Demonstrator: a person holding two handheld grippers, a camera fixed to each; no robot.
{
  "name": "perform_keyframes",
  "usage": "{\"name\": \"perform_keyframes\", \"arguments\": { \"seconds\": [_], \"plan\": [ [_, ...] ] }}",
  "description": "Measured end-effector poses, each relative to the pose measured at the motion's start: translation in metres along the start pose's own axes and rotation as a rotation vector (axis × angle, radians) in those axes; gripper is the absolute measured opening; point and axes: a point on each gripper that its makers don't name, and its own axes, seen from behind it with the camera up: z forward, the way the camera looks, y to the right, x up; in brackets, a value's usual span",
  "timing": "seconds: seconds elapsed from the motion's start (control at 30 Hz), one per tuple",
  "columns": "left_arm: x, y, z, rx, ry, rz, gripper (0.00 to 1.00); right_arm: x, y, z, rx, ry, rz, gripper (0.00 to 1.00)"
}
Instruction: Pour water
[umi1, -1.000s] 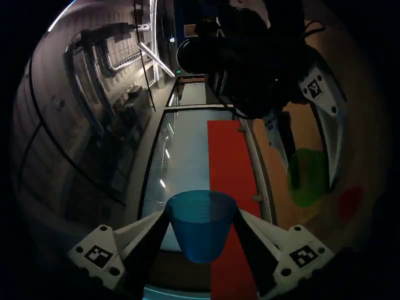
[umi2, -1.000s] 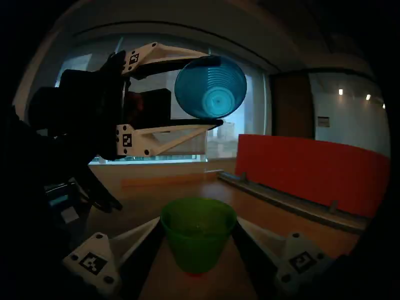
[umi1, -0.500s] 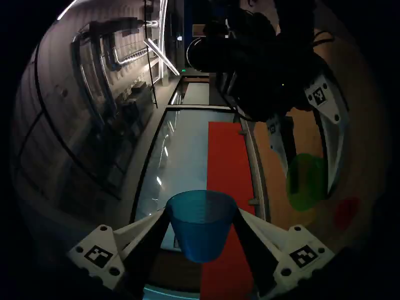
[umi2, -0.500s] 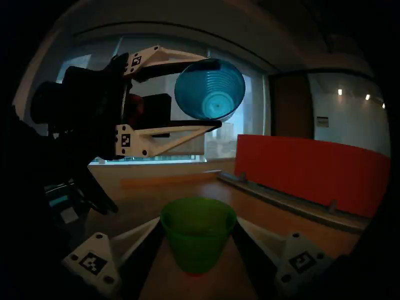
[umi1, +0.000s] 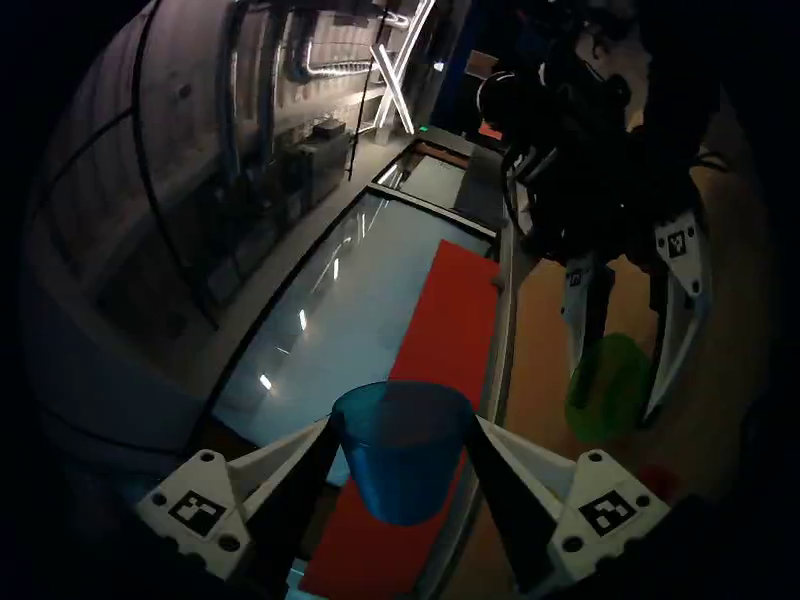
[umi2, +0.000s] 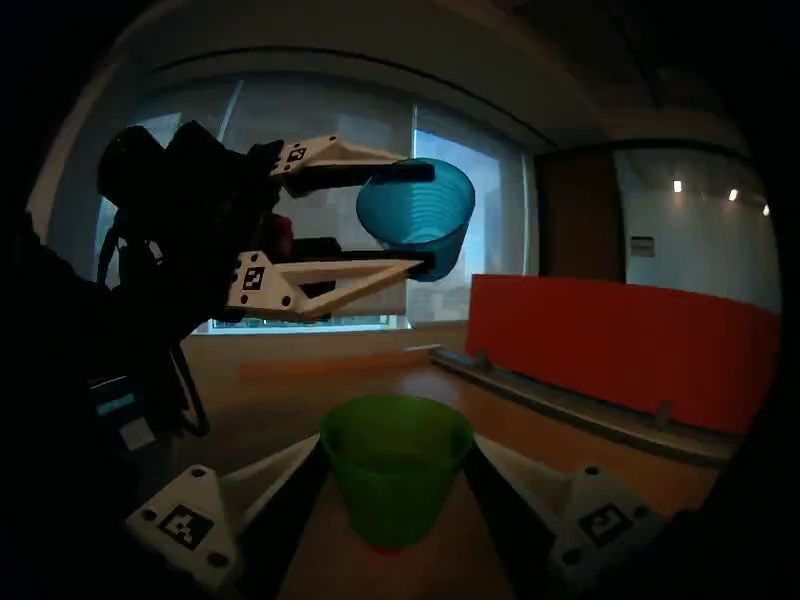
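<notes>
The left gripper (umi2: 428, 216) is up high and lies on its side. Its two fingers squeeze the blue cup (umi2: 415, 212), which is tipped over. Lower down, in the middle, the right gripper (umi2: 397, 452) points forward and squeezes the green cup (umi2: 397, 475). That cup stands upright, low over the brown table (umi2: 560, 432). A red board (umi2: 625, 340) stands on the right.

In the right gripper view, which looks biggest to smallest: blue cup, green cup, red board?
1. red board
2. green cup
3. blue cup
The green cup sits nearer the camera, so the cups may truly be the same size.
</notes>
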Motion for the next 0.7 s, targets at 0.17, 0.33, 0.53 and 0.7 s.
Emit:
{"name": "perform_keyframes", "arguments": {
  "seconds": [0.17, 0.33, 0.53, 0.7],
  "plan": [
    [-0.005, 0.0, -0.003, 0.005, 0.007, -0.106, 0.87, 0.003, 0.0, -0.001, -0.004, 0.002, -0.003, 0.89],
    [-0.011, -0.002, -0.005, 0.016, 0.0, -0.201, 0.87, 0.003, 0.0, -0.002, -0.008, 0.004, -0.007, 0.9],
    [-0.019, -0.007, -0.008, 0.031, -0.011, -0.329, 0.87, 0.007, 0.0, -0.003, -0.011, 0.009, -0.01, 0.9],
    [-0.027, -0.009, -0.007, 0.027, -0.018, -0.464, 0.87, 0.009, 0.001, -0.004, -0.014, 0.011, -0.016, 0.9]
  ]
}}
